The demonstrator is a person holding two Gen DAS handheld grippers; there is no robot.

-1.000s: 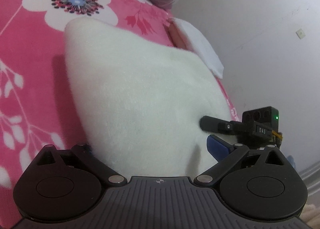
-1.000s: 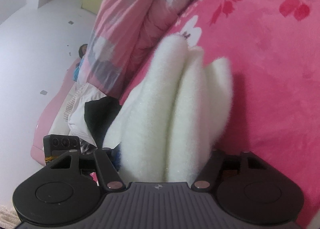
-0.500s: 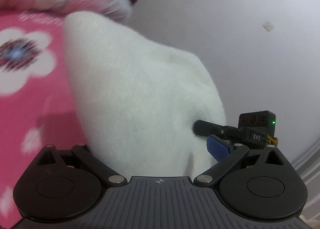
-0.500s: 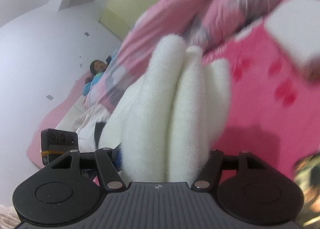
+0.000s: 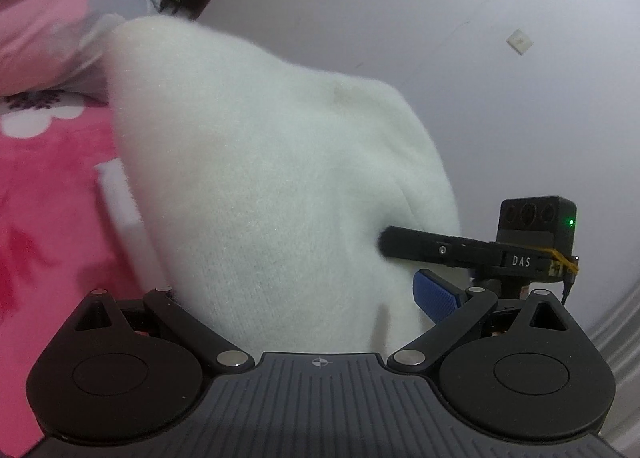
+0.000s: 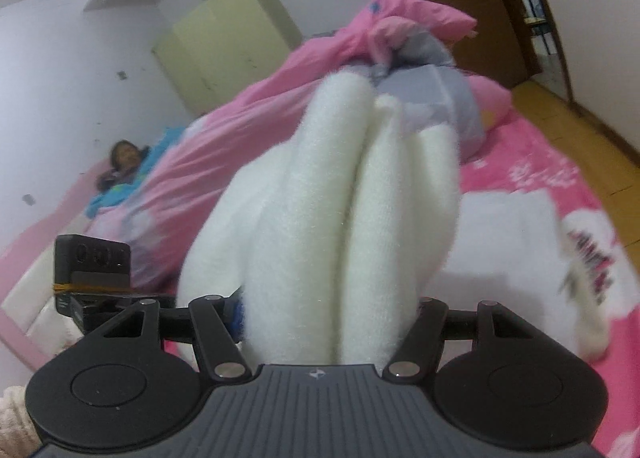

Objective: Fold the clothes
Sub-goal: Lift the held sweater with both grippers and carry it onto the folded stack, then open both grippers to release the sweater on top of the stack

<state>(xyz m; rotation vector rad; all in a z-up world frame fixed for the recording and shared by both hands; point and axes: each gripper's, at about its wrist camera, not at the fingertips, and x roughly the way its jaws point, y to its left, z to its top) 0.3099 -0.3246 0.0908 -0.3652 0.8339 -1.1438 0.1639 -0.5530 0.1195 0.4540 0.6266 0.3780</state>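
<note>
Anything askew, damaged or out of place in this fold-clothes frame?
Nothing looks damaged. The white fluffy garment is bunched in thick folds in the right gripper, not flat. A white folded item lies on the pink floral bedspread. Both are motion-blurred.

White fuzzy garment (image 5: 272, 194) bunched in the left claw (image 5: 320, 310), above pink bedspread (image 5: 48, 194).

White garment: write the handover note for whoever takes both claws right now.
Left claw: shut on the white garment, which is bunched between its fingers.
Right claw: shut on the same garment, which stands in thick folds there.
Garment: held up off the pink bed cover between both claws.
Another white piece lies flat on the cover.
Done: garment gathered and lifted.
Left: lay it down and finish folding.
</note>
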